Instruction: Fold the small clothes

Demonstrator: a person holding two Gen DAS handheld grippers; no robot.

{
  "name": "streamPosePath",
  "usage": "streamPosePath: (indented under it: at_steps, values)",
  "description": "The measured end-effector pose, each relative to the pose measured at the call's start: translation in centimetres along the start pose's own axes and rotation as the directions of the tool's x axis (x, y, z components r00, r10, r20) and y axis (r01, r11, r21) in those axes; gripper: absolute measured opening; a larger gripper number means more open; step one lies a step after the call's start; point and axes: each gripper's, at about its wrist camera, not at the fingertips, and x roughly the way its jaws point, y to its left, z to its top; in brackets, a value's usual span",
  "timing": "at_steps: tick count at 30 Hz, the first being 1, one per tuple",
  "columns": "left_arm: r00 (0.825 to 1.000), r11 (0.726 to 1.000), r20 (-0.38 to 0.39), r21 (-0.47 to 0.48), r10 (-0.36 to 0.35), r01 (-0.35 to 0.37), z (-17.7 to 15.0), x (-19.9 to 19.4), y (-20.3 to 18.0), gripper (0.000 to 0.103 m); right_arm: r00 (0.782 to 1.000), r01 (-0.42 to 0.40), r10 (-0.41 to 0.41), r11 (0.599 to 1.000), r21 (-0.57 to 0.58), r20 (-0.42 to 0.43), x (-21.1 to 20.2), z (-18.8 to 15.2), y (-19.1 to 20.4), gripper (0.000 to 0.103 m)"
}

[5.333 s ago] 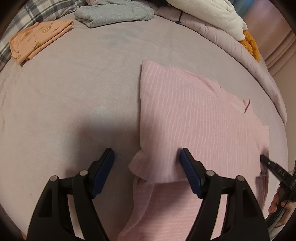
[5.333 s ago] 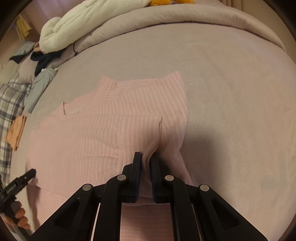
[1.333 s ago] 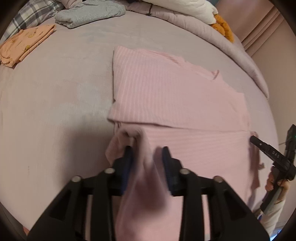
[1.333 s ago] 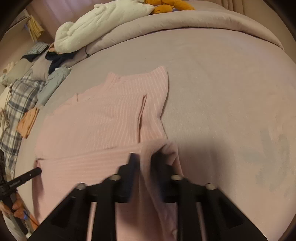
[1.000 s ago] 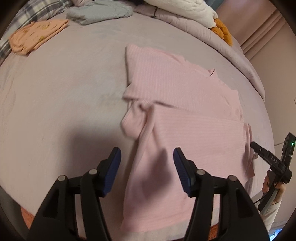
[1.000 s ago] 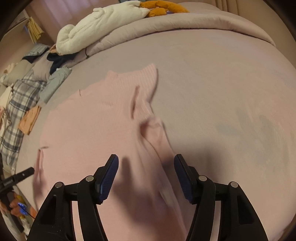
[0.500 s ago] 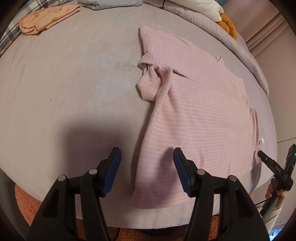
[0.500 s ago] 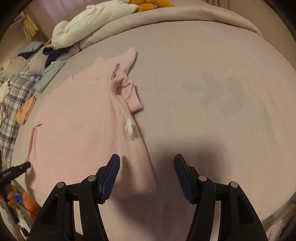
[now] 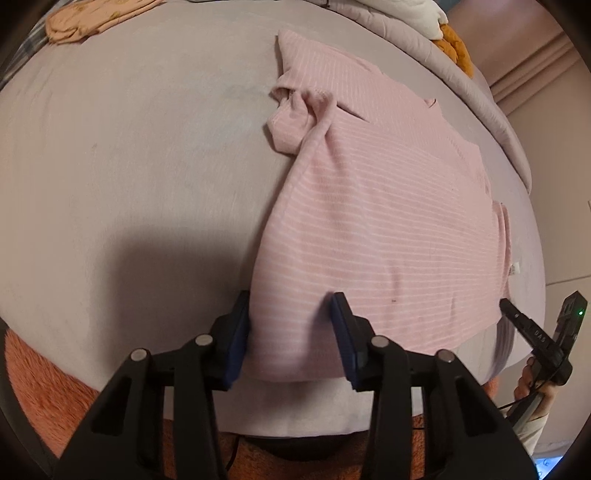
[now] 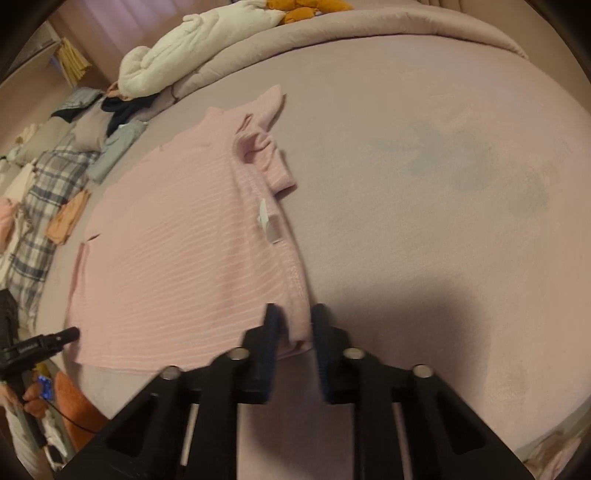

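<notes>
A pink striped shirt (image 9: 388,206) lies spread on the mauve bed sheet (image 9: 129,166), its hem along the near bed edge. One sleeve (image 9: 291,122) is bunched up at its far left. My left gripper (image 9: 291,332) straddles the hem's left corner; its jaws are closing, the cloth lying flat between pads that stand apart. In the right wrist view the shirt (image 10: 177,258) shows a white label (image 10: 267,221). My right gripper (image 10: 295,325) is closing on the hem's right corner, which is bunched between its pads.
An orange folded garment (image 9: 92,18) lies far left, and a grey one (image 10: 118,147) sits by plaid cloth (image 10: 44,192). A white duvet (image 10: 192,51) is heaped at the back. An orange rug (image 9: 37,376) shows below the bed edge. A hand (image 9: 532,380) holds the other gripper.
Both grippers let go of the pink cloth, drew back to the near hem and sank. The shirt now lies spread out. Both pairs of jaws have narrowed around the hem corners.
</notes>
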Motion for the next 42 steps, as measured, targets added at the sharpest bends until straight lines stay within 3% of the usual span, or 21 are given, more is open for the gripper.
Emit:
streamPosePath:
  at_steps: [8,10,12,17,22,27,32,42]
  values:
    - [0.999,0.997,0.002,0.062,0.036,-0.036,-0.7,0.0,-0.8,0.037,1.000,0.000,0.000,1.000,0.003,0.022,-0.3,-0.2,0.5,0.008]
    - [0.999,0.997,0.007,0.063,0.046,-0.046,-0.7,0.1,-0.9,0.032,0.999,-0.014,0.014,1.000,0.010,0.030,-0.4,-0.2,0.5,0.008]
    - [0.999,0.997,0.009,0.071,0.037,-0.038,-0.9,0.2,-1.1,0.016,0.999,-0.033,0.033,0.999,0.014,0.038,-0.5,-0.3,0.5,0.008]
    - [0.999,0.997,0.032,0.075,0.030,-0.033,-1.4,-0.2,-1.6,0.007,0.998,-0.032,0.032,0.999,0.007,0.058,-0.9,-0.4,0.8,0.007]
    - [0.998,0.997,0.064,0.074,-0.029,0.024,-1.3,-2.4,-2.1,0.006,0.991,-0.079,0.079,0.997,0.002,0.112,-2.8,0.1,1.5,0.007]
    - [0.991,0.993,0.119,0.099,-0.069,0.057,-1.4,-5.6,-3.0,0.006,0.970,-0.149,0.150,0.989,-0.017,0.190,-6.1,0.9,2.4,0.007]
    - [0.982,0.989,0.172,0.137,-0.076,0.053,-2.2,-8.4,-3.7,0.006,0.950,-0.156,0.170,0.985,-0.076,0.263,-9.2,0.9,3.8,0.007]
    - [0.976,0.986,0.180,0.136,-0.121,0.097,-5.0,-11.5,-2.6,0.006,0.917,-0.178,0.204,0.978,-0.105,0.343,-12.8,-2.0,4.9,0.007]
